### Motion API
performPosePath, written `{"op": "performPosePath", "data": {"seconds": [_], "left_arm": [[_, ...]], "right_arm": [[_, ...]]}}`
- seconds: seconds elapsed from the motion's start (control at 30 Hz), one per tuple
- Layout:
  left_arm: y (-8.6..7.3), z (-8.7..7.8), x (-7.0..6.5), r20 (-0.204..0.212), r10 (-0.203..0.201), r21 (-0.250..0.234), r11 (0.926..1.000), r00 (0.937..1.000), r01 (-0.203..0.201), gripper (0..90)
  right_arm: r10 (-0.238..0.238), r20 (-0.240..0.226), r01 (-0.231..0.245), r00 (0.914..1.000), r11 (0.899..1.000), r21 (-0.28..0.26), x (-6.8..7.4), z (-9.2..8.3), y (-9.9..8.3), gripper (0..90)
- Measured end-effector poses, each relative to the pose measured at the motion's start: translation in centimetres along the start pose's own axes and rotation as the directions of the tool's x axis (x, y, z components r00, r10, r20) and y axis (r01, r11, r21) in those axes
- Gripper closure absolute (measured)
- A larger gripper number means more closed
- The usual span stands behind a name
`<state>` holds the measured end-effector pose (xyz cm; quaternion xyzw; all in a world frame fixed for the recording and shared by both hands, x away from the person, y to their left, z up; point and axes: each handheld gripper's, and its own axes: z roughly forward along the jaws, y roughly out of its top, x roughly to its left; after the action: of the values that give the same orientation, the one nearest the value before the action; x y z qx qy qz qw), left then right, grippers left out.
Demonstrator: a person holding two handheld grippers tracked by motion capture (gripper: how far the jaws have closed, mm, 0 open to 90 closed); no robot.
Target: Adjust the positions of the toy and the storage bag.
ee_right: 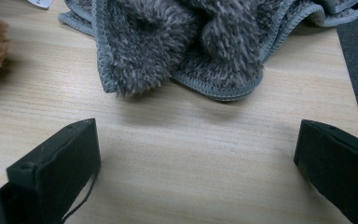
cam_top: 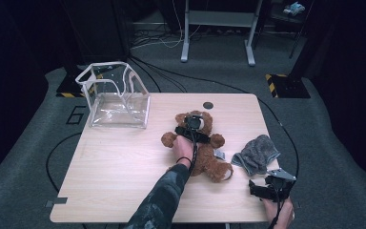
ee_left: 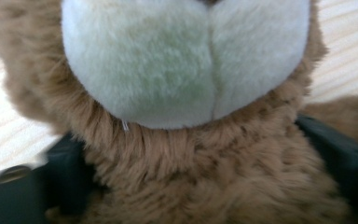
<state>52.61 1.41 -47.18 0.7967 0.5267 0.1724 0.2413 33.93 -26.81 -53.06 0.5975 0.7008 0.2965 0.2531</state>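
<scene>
The left claw [cam_top: 194, 125] is down on the brown teddy bear [cam_top: 201, 145], which lies on its back near the middle of the desk [cam_top: 119, 176]. In the left claw view the bear's neck and chest fur sit right between the two black jaws, with the cream muzzle [ee_left: 182, 60] just beyond them. The jaws stand on either side of the neck with fur bulging against them, but whether they are truly pinching yet I cannot tell.

The right claw [cam_top: 271, 187] hovers low over the near right corner of the desk, its jaws spread wide with nothing between them. Just ahead of it lies a crumpled grey fleece cloth [ee_right: 186, 42], apart from the jaws; a tuft of the bear's fur shows off to its left.

Well beyond the left claw, toward the far left corner, stands a clear plastic bag [cam_top: 116, 98] with white trim, its mouth gaping upward and nothing visible inside.

As a judgement, the work is at its beginning — the bear is being taken hold of and has not left the desk. Likely still to come: securing the grip, lifting the bear and carrying it to the bag — the cloth too remains untouched.
</scene>
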Motion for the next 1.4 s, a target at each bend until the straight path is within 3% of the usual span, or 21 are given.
{"op": "performPosePath", "data": {"seconds": [0.03,0.17,0.27,0.5,0.57,0.6,0.63,0.7,0.73,0.83,0.87,0.93,0.97,1.0,1.03,1.07,1.17,1.4], "left_arm": [[-0.2,-0.2,-0.1,-0.003,0.020,-0.018,0.9996,0.9998,-0.020,32.3],[-0.4,-0.4,-0.1,-0.003,0.040,-0.048,0.9980,0.9992,-0.040,44.7],[-0.6,-0.8,0.0,0.004,0.070,-0.084,0.9940,0.9975,-0.070,49.1],[-1.1,-1.8,0.9,0.053,0.056,-0.148,0.9879,0.9971,-0.047,52.9],[-1.4,-2.5,1.5,0.072,0.054,-0.200,0.9790,0.9960,-0.038,53.5],[-1.4,-2.5,1.5,0.072,0.054,-0.200,0.9790,0.9960,-0.038,53.8],[-1.5,-3.2,1.9,0.083,0.049,-0.241,0.9702,0.9953,-0.027,54.3],[-1.6,-3.8,2.2,0.087,0.056,-0.274,0.9614,0.9947,-0.030,55.1],[-1.6,-3.8,2.2,0.087,0.056,-0.274,0.9614,0.9947,-0.030,55.3],[-1.7,-4.7,2.4,0.094,0.062,-0.330,0.9437,0.9937,-0.027,55.4],[-1.7,-5.4,2.6,0.100,0.065,-0.362,0.9318,0.9928,-0.025,55.7],[-1.8,-6.1,2.8,0.098,0.071,-0.388,0.9213,0.9927,-0.027,55.8],[-1.8,-6.1,2.8,0.098,0.071,-0.388,0.9213,0.9927,-0.027,55.8],[-1.8,-6.4,3.0,0.101,0.072,-0.404,0.9145,0.9923,-0.026,55.8],[-1.9,-6.9,3.4,0.101,0.073,-0.432,0.9018,0.9922,-0.022,55.9],[-1.9,-7.2,3.6,0.100,0.075,-0.441,0.8973,0.9921,-0.024,55.8],[-1.9,-7.8,4.1,0.108,0.082,-0.459,0.8883,0.9907,-0.023,55.8],[-2.0,-9.4,5.3,0.123,0.099,-0.469,0.8824,0.9874,-0.030,55.7]], "right_arm": [[-0.002,0.000,0.002,1.0000,1.000,-0.001,0.0,0.0,0.0,0.0],[0.000,0.000,0.000,1.0000,1.000,0.000,0.0,0.0,0.0,0.0],[0.000,-0.001,0.000,1.0000,1.000,0.001,0.0,0.0,0.0,0.0],[0.013,0.006,-0.013,0.9999,1.000,0.001,0.0,0.0,0.0,0.0],[0.015,0.005,-0.015,0.9999,1.000,0.001,0.0,0.0,0.0,0.0],[0.015,0.005,-0.015,0.9999,1.000,0.001,0.0,0.0,0.0,0.0],[0.012,0.005,-0.012,0.9999,1.000,0.004,-0.1,0.0,0.0,0.0],[0.013,0.005,-0.013,0.9999,1.000,0.004,-0.1,0.0,0.0,0.0],[0.013,0.006,-0.013,0.9999,1.000,0.004,-0.1,0.0,0.0,0.0],[0.019,0.008,-0.019,0.9998,1.000,0.001,-0.1,0.0,0.0,0.0],[0.019,0.008,-0.019,0.9998,1.000,0.000,-0.1,0.0,0.0,0.0],[0.019,0.009,-0.019,0.9998,1.000,0.001,-0.1,0.0,0.0,0.0],[0.019,0.009,-0.019,0.9998,1.000,0.001,-0.1,0.0,0.0,0.0],[0.019,0.009,-0.019,0.9998,1.000,0.001,-0.1,0.0,0.0,0.0],[0.019,0.009,-0.019,0.9998,1.000,0.001,-0.1,0.0,0.0,0.0],[0.023,0.010,-0.023,0.9997,1.000,-0.001,-0.1,0.0,0.0,0.0],[0.022,0.010,-0.022,0.9997,1.000,-0.002,-0.1,0.0,0.1,0.0],[0.023,0.010,-0.023,0.9997,1.000,-0.002,-0.1,0.1,0.1,0.0]]}}
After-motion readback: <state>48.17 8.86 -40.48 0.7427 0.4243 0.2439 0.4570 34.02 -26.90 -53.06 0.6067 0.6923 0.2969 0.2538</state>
